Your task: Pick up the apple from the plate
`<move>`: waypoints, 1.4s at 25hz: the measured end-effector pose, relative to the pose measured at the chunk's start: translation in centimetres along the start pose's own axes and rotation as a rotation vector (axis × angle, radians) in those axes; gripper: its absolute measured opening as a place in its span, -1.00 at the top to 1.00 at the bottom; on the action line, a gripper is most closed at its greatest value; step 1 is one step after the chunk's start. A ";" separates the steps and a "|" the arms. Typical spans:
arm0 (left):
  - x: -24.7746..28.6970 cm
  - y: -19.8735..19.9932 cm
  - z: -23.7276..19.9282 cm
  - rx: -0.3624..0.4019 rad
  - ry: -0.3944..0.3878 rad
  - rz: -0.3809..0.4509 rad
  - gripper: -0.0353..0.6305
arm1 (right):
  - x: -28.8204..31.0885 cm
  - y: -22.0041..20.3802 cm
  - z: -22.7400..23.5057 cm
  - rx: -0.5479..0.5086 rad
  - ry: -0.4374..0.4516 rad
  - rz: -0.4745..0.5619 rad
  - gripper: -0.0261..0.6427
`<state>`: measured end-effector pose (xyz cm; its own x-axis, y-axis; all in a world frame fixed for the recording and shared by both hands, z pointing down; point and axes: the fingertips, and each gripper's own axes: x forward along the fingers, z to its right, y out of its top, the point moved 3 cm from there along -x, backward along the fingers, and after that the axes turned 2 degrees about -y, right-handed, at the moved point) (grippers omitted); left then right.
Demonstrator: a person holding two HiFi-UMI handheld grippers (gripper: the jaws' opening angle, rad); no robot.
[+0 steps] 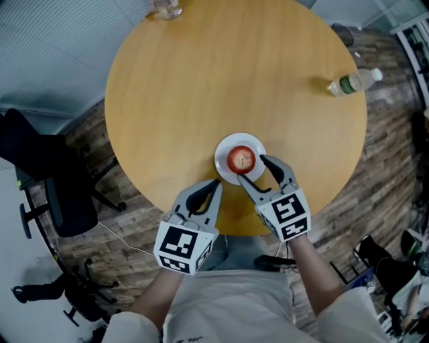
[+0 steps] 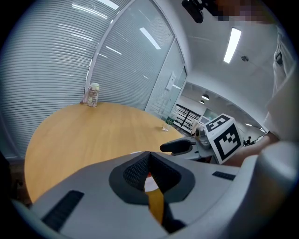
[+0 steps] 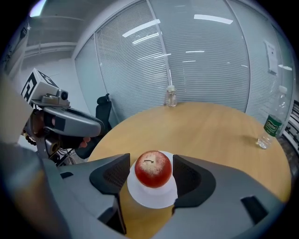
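A red apple (image 1: 241,159) (image 3: 153,169) sits upright on a small white plate (image 1: 224,149) (image 3: 154,198) near the front edge of the round wooden table (image 1: 234,74). My right gripper (image 1: 253,169) (image 3: 150,173) is open, its fingers either side of the apple's near half; thin gaps show between pads and fruit. My left gripper (image 1: 214,184) (image 2: 148,156) is shut and empty, just left of the plate at the table's edge. In the left gripper view a sliver of plate and apple shows below its closed tips.
A plastic water bottle (image 1: 353,82) (image 3: 271,126) lies at the table's right side. A small glass jar (image 1: 166,8) (image 2: 93,94) (image 3: 171,97) stands at the far edge. A black office chair (image 1: 47,174) and cables are on the floor at the left.
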<state>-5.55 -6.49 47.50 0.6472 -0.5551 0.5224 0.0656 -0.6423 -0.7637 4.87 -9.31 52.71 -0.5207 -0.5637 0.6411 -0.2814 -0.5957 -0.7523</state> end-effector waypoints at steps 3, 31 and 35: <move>-0.1 -0.3 -0.5 -0.009 0.005 -0.005 0.88 | 0.8 -0.4 -0.1 -0.003 0.001 -0.014 -0.03; -0.2 -2.1 -1.7 -0.070 0.007 -0.044 0.88 | 5.1 -2.7 0.1 -0.020 -0.012 -0.105 -0.24; -0.1 -2.2 -1.9 -0.076 0.012 -0.044 0.88 | 5.4 -2.9 0.2 -0.036 -0.015 -0.119 -0.24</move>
<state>-7.24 -6.02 49.81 0.6359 -0.5311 0.5599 0.0362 -0.7042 -0.7091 3.01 -10.71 58.37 -0.4696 -0.4988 0.7284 -0.3694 -0.6383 -0.6753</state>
